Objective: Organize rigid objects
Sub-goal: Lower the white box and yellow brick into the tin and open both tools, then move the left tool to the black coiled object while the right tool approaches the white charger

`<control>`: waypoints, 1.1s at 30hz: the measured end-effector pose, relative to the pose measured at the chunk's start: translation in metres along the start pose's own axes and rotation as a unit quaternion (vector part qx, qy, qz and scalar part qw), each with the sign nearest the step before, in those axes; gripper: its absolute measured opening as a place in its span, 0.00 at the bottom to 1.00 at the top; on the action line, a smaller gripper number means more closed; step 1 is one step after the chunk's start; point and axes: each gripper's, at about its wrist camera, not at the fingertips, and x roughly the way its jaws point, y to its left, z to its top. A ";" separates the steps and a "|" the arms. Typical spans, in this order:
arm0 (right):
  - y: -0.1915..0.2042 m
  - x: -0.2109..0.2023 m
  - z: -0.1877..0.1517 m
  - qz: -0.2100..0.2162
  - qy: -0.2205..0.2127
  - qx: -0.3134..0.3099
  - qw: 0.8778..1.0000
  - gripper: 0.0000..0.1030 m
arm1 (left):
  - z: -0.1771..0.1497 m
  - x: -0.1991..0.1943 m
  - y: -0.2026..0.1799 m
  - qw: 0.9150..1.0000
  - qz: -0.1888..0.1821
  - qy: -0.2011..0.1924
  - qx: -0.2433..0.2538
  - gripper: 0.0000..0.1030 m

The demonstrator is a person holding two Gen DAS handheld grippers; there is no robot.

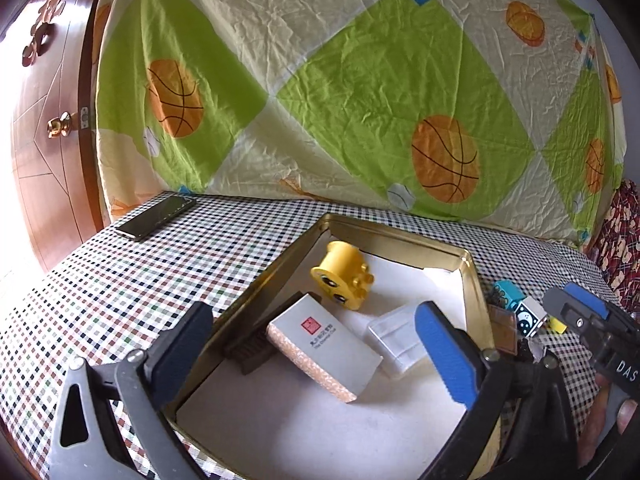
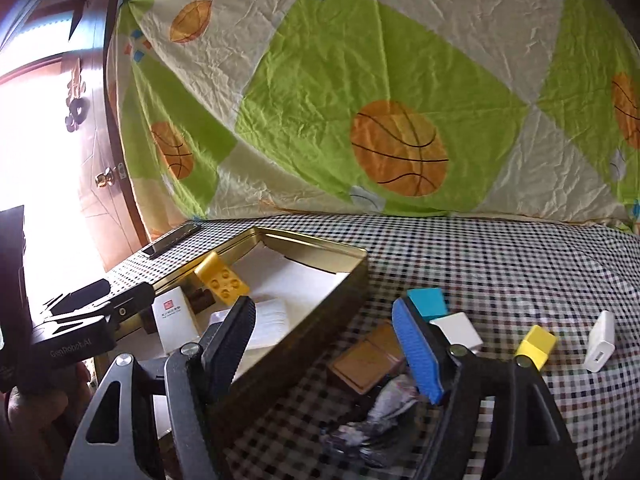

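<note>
Objects still to sort lie on the checked tablecloth (image 2: 500,264) right of the gold tin (image 2: 320,312): brown flat box (image 2: 366,360) just beside the tin's right wall, teal block (image 2: 428,302) and white cube (image 2: 462,330) behind it, yellow block (image 2: 536,346) and white charger (image 2: 600,344) further right. All look light, stiff and smooth-sided, so judged slippery under the pads; best taken across two flat opposite faces, the brown box by its long edges since it lies low. Crumpled wrapper (image 2: 384,412), blurred, lies near the brown box and could catch in the grip. Right gripper (image 2: 324,344) has jaws apart with nothing between them, straddling the tin's right wall, which blocks a straight drop onto the box. Left gripper (image 1: 316,344) stands fully open over the tin, empty. Inside already: yellow toy (image 1: 344,276), white card box (image 1: 324,348) tilted on a dark brick (image 1: 256,340), white plastic piece (image 1: 396,340). Phone (image 1: 156,218) far left, well apart
</note>
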 end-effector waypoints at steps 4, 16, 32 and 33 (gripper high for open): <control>-0.031 -0.017 -0.004 -0.022 -0.008 0.024 0.999 0.72 | -0.001 -0.011 -0.026 1.000 -0.020 -0.010 0.015 1.00; -0.087 -0.047 -0.016 -0.108 -0.010 0.055 0.993 0.78 | -0.016 -0.017 -0.135 0.989 -0.102 0.001 0.110 1.00; -0.140 -0.054 -0.027 -0.144 0.027 0.152 0.977 0.79 | -0.046 0.035 -0.203 0.959 -0.162 0.152 0.175 0.60; -0.140 -0.054 -0.027 -0.146 0.027 0.153 0.977 0.79 | -0.046 0.038 -0.201 0.959 -0.163 0.160 0.169 0.54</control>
